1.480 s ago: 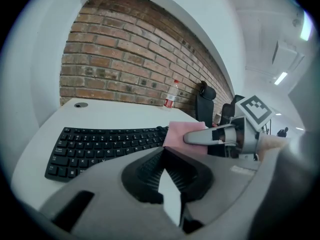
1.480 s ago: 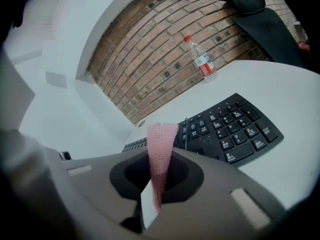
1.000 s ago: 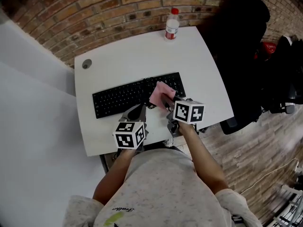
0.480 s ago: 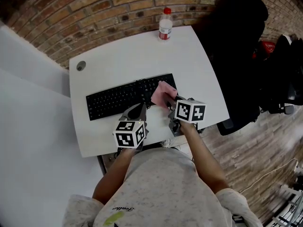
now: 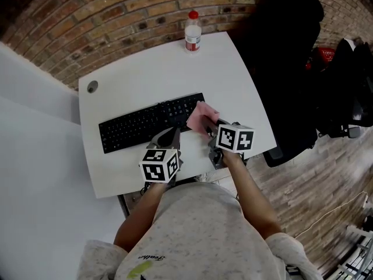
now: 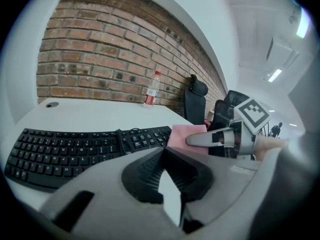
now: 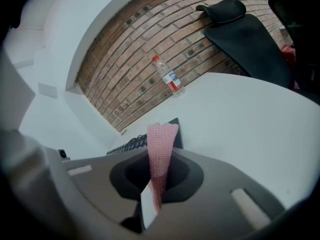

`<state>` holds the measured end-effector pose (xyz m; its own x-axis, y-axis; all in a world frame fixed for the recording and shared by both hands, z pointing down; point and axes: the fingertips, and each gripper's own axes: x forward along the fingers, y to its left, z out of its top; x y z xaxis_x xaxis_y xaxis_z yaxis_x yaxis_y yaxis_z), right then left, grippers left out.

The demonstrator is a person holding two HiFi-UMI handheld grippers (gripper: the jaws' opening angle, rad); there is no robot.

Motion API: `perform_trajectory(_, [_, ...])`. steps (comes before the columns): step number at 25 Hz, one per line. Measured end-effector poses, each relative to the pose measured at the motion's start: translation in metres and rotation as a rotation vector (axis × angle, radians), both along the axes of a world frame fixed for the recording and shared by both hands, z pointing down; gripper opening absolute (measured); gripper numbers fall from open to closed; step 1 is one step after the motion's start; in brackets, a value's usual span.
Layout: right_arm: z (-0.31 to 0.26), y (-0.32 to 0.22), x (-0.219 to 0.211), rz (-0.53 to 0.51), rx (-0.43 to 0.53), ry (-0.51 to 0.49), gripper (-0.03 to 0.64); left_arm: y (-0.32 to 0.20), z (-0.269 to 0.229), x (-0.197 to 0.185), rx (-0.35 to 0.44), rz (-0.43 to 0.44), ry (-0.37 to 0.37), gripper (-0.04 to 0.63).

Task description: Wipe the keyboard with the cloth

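So the right tongs point(image 5: 205, 124) are clamped tight on the pink cloth point(image 5: 200, 114), which sticks out between them right at the right end of the black keyboard point(image 5: 145, 124). Can't tell if it's actually touching the keys. The left tongs point(image 5: 171, 135) are pinched together with nothing in them, hovering by the keyboard's near edge. The keyboard sits on the white surface point(image 5: 151, 69), with a bottle point(image 5: 192, 32) at the far edge.
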<state>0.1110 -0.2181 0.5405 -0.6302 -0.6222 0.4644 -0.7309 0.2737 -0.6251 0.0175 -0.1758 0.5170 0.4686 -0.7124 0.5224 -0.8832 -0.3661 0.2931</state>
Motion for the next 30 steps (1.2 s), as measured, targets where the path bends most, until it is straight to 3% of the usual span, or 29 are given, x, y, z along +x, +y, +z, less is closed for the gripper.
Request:
perform_trajectory(5, [-0.006,-0.002,0.012,0.017,0.017,-0.007,0.026,0.0,-0.002,0.01,0.003,0.006,-0.001,-0.003])
perform_trajectory(12, [-0.04,-0.004,0.007,-0.013,0.117,-0.015,0.026,0.003,-0.007,-0.006,0.014,-0.024,-0.014,-0.003])
perform_trajectory(30, [-0.105,0.008,-0.089,-0.164,0.34,0.058,0.026,0.018,-0.046,-0.118,0.098,-0.188,-0.006,-0.003])
